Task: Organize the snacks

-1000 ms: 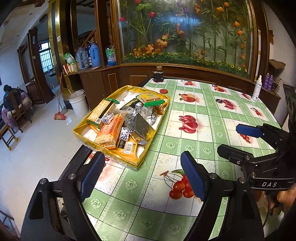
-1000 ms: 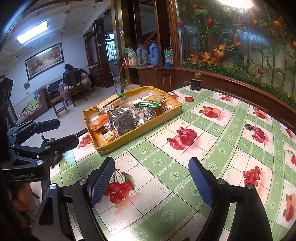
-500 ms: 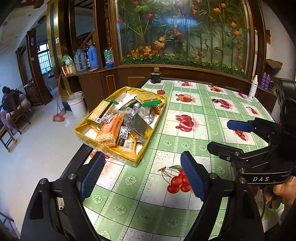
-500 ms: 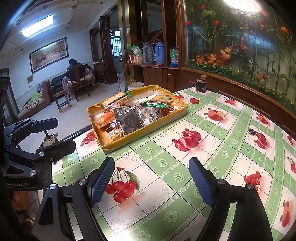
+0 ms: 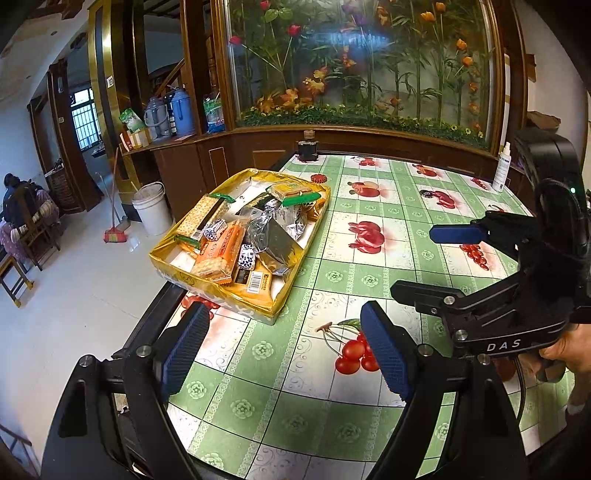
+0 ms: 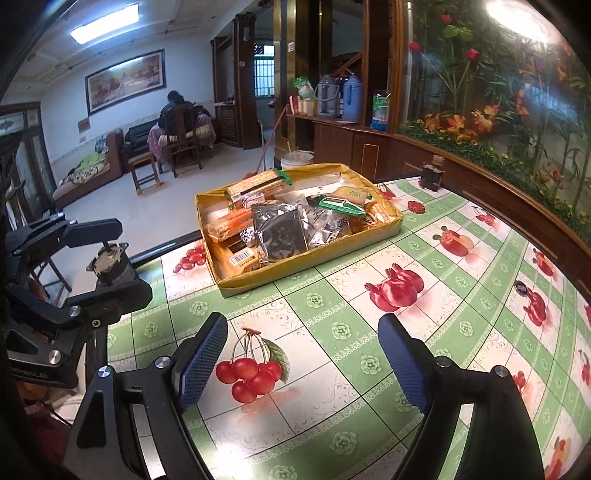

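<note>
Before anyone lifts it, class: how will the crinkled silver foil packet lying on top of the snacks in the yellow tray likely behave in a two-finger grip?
The silver foil packet looks creased and thin, so it will probably flex rather than stay stiff. Its glossy surface may slip between pads. It seems light, and lifting it could disturb the small wrapped sweets beside it in the yellow tray.

the floor (image 6: 207, 199) is pale and glossy. a ceiling light (image 6: 105, 23) is lit above a white wall bearing a framed painting (image 6: 125, 80). a barred window (image 6: 264, 75) sits beyond dark wooden pillars. a glass panel of artificial flowers (image 5: 362, 62) tops a dark wooden cabinet (image 5: 192, 166). a white bucket (image 5: 152, 212) and a broom (image 5: 115, 221) stand beside the cabinet. a person sits on a wooden chair (image 6: 183, 142) near a sofa (image 6: 88, 168).
</note>
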`<state>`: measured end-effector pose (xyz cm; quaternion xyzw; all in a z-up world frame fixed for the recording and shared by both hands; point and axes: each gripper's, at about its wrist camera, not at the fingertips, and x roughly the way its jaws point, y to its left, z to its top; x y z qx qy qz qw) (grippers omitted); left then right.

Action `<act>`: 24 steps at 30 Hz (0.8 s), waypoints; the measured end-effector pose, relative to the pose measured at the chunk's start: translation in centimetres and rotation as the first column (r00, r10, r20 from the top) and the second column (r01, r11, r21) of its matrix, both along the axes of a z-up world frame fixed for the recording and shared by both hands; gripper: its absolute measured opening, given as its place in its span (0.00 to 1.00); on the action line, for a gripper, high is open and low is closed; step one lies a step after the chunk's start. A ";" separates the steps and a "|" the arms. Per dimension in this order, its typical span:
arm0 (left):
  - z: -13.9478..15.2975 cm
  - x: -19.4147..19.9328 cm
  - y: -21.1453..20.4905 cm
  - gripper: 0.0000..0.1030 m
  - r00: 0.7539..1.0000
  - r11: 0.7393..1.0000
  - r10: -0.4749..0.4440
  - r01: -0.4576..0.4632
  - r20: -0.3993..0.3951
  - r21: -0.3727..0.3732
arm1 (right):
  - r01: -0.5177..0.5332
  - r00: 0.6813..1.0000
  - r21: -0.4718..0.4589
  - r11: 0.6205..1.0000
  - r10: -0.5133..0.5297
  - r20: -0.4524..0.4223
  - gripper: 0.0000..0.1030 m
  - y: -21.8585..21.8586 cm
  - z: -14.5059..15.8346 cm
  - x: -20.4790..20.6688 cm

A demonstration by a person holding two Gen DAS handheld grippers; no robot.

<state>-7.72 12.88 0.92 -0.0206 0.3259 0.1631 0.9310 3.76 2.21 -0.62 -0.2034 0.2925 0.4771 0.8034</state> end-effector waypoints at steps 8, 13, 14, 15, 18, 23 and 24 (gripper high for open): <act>0.0 -0.3 0.5 0.82 1.000 1.000 0.012 -0.012 0.002 0.001 | -0.045 0.998 -0.051 0.998 0.046 0.037 0.83 1.4 -0.1 0.0; 0.2 -0.4 0.6 0.82 1.000 1.000 0.010 -0.010 0.010 0.001 | -0.063 0.996 -0.071 0.995 0.067 0.053 0.83 2.0 -0.1 0.1; 0.2 -0.4 0.6 0.82 1.000 1.000 0.010 -0.010 0.010 0.004 | -0.064 0.996 -0.076 0.995 0.068 0.057 0.83 2.1 -0.1 0.1; 0.3 -0.4 0.6 0.82 1.000 1.000 0.011 -0.011 0.011 0.005 | -0.065 0.996 -0.078 0.995 0.070 0.060 0.83 2.2 -0.1 0.1; 0.3 -0.4 0.6 0.82 1.000 1.000 0.011 -0.011 0.014 0.005 | -0.070 0.995 -0.080 0.994 0.075 0.059 0.83 2.3 -0.1 0.3; 0.5 -0.3 0.5 0.82 1.000 1.000 0.009 -0.009 0.018 0.010 | -0.075 0.995 -0.080 0.994 0.080 0.061 0.83 2.4 0.0 0.4; 0.5 -0.3 0.5 0.82 1.000 1.000 0.008 -0.008 0.018 0.009 | -0.075 0.995 -0.080 0.994 0.080 0.061 0.83 2.5 0.1 0.4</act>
